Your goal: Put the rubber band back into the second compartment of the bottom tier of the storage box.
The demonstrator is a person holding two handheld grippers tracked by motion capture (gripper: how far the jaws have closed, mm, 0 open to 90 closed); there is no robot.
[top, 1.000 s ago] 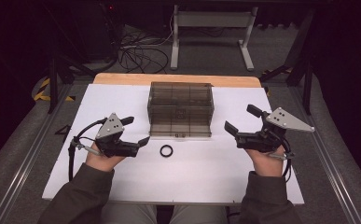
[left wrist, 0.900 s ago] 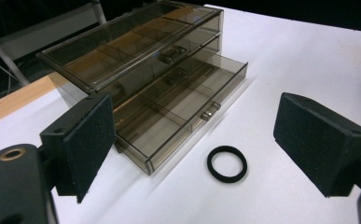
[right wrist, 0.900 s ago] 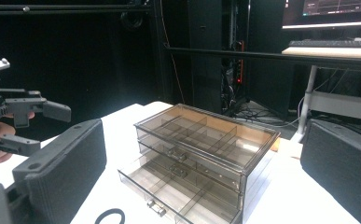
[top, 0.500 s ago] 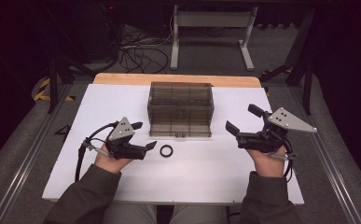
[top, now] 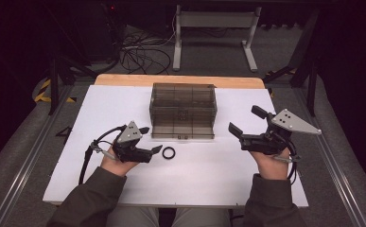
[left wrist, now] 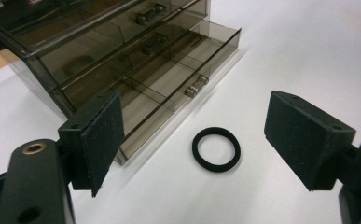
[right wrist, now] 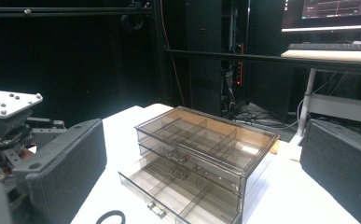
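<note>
The left gripper (top: 157, 149) has just been narrowing its jaws, which are apart and empty, with coarse black pads (left wrist: 101, 140). A matte black rubber ring (left wrist: 216, 149) lies flat on the white counter (top: 204, 172) just ahead between them. The smoky clear-plastic drawer box (top: 183, 111) stands beyond, its bottom drawer pulled out. The right gripper (top: 247, 125) gapes empty.
</note>
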